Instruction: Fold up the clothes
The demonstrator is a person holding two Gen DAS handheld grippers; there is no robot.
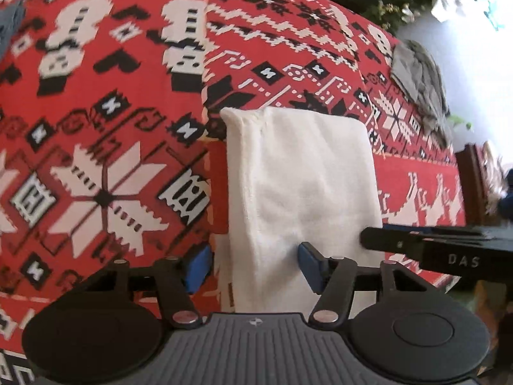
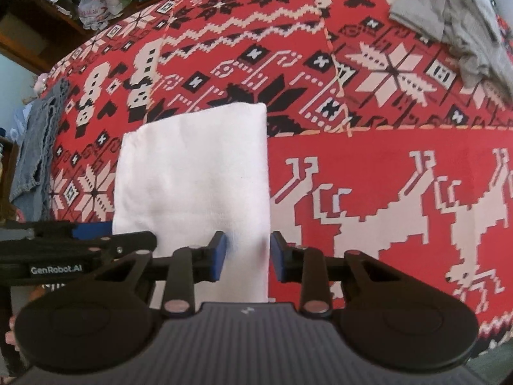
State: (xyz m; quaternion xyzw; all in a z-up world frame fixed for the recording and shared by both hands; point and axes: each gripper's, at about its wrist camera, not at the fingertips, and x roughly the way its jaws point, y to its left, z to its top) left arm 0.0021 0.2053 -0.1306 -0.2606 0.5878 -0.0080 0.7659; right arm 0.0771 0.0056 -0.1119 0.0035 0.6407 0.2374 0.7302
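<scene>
There is one white cloth (image 1: 301, 189), folded into a tall, neat rectangle. It looks soft and a little fuzzy, like a towel, with a stitched hem down one long side. It lies flat on the red blanket (image 1: 105, 147), close to the blanket's near edge.

Two grippers sit at the near end of the white cloth. The left gripper (image 1: 253, 264) has its two blue pads spread wide. One pad is over the cloth and the other is off its side, above the blanket. The right gripper (image 2: 247, 256) is spread too, with one blue pad over the cloth and one just past the cloth's edge. Neither one pinches anything. (Each gripper is black and hard, with two round discs and a ribbed grey base.)

The red blanket is one big woven sheet with white and black shapes: stars, zigzags and deer.

Far past the white cloth, near the blanket's far edge, lies one grey garment (image 2: 455, 19), crumpled and thin. Off to the other side of the white cloth lies one blue denim piece (image 2: 38, 150), rough and folded in a long strip.
</scene>
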